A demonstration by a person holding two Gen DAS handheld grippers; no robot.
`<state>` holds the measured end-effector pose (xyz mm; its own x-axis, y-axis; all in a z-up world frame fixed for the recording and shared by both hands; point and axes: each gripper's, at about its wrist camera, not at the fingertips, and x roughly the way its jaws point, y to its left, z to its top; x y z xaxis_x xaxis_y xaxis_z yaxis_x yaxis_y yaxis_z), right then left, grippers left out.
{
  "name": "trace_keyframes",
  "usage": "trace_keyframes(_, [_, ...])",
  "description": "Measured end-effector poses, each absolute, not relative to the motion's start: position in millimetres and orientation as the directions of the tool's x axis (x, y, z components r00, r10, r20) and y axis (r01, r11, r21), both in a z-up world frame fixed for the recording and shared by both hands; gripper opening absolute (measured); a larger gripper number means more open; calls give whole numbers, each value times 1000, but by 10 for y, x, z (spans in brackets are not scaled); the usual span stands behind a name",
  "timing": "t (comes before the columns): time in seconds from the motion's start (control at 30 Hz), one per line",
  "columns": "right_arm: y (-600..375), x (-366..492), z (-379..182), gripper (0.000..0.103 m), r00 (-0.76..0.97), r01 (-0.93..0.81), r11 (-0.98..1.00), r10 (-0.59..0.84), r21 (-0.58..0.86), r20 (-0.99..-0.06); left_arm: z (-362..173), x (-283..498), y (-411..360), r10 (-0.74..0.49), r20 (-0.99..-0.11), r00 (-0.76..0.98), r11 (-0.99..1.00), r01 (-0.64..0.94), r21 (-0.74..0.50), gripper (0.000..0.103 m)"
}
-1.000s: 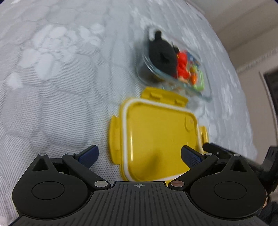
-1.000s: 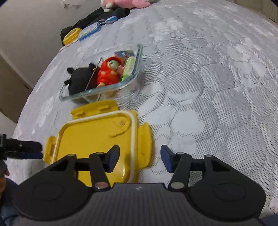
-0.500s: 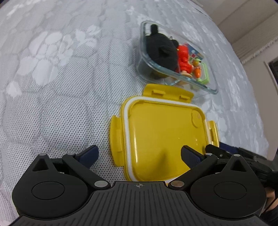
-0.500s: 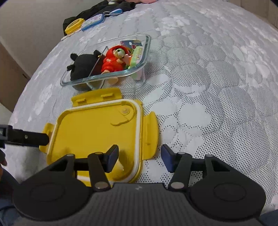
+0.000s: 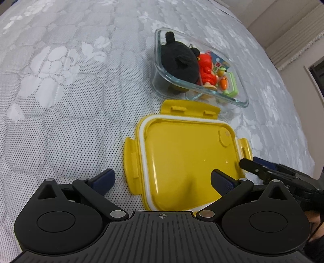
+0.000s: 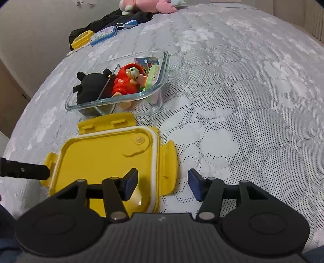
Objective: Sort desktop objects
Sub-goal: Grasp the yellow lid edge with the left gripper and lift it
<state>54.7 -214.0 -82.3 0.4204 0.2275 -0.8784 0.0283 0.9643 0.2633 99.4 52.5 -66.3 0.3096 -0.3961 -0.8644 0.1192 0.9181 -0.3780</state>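
A yellow lid (image 5: 188, 159) (image 6: 109, 161) lies upside down on the grey quilted bed, white seal up. Behind it stands a clear glass box (image 5: 162, 85) (image 6: 158, 91) holding a black plush (image 5: 178, 62) (image 6: 91, 89), a red toy figure (image 5: 206, 70) (image 6: 125, 83) and a green item (image 5: 232, 85) (image 6: 152, 77). My left gripper (image 5: 162, 180) is open and straddles the lid's left near edge. My right gripper (image 6: 163, 183) is open and straddles the lid's right flap. The right gripper's fingers (image 5: 253, 165) show in the left wrist view, the left gripper's fingers (image 6: 26, 172) in the right wrist view.
At the far end of the bed lie a black cloth (image 6: 113, 20), a small yellow lid (image 6: 82, 38), a blue-rimmed case (image 6: 103, 34) and pink plush toys (image 6: 145, 5). The quilt (image 6: 243, 101) stretches away to the right of the box.
Both grippers have moved in closer over the yellow lid, one on each side. The lid and the glass box have not moved.
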Motion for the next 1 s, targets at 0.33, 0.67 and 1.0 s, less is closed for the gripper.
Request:
trace_keyframes(0.33, [-1987,566,-860,64,414,-51,965,254,257,-874,-805,1032,267,-388,-889,245,919,174,-353,103])
trace_keyframes(0.67, [-2423,566,-745,63,457,150,833,419,533,-785,-685,1030,586,-565,-759,324,818,101,-566,103])
trace_keyframes(1.0, [-2643,675,-645,71,579,190,709,478,679,-661,-517,1145,811,-669,-574,471,686,96,-721,103])
